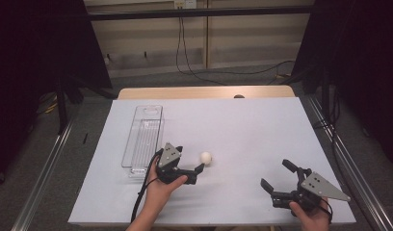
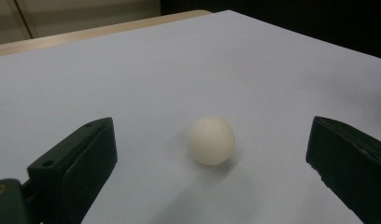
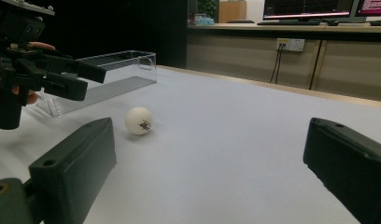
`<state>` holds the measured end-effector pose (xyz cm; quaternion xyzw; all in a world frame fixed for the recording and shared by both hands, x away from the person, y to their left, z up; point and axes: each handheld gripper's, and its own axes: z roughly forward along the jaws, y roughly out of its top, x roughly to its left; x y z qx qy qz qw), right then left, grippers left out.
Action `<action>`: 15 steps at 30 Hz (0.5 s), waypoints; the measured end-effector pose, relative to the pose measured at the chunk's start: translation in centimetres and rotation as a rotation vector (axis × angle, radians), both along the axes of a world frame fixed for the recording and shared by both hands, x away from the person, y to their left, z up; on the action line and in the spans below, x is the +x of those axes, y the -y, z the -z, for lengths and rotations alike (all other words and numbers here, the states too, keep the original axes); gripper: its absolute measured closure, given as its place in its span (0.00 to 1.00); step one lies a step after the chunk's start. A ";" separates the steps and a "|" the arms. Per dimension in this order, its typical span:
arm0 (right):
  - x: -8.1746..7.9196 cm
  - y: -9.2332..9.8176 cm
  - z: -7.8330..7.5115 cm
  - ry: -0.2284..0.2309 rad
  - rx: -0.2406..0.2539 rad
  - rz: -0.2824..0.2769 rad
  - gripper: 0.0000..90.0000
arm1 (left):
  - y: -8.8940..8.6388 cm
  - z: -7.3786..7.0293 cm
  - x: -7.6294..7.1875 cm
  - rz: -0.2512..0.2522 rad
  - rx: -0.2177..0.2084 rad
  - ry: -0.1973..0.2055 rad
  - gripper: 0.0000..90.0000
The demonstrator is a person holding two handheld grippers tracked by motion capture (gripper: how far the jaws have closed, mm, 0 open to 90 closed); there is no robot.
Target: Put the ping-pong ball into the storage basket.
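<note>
At the far left of the bench [image 1: 242,120] I see a clear plastic tray [image 1: 142,137] lying lengthwise, near end by my left hand. Just right of it sit my left tongs [image 1: 192,163], held low over the white surface. Their jaws stand wide apart and grip nothing — in the left gripper view the white ball [image 2: 211,140] lies on the bench between the two black jaws, a little ahead of them, with a clear gap on either side. From above, the ball [image 1: 206,157] rests just beyond the left tongs' tips, touching neither. Well to the right, near the front edge, my right tongs [image 1: 276,180] are also spread wide and empty, pointing left toward the ball [image 3: 138,120], well apart from it.
</note>
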<state>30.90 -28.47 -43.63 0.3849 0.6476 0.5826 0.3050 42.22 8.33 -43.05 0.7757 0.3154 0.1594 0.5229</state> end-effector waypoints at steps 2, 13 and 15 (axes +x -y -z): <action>0.0 0.0 0.0 0.001 0.005 0.006 0.02 | 0.1 0.0 0.1 0.004 0.006 0.000 0.02; 0.0 0.0 0.0 0.001 0.002 0.007 0.02 | 0.5 0.1 0.3 0.004 0.027 -0.008 0.02; 0.0 0.0 0.0 0.001 0.003 0.008 0.02 | 0.6 0.2 0.4 0.006 0.017 -0.012 0.02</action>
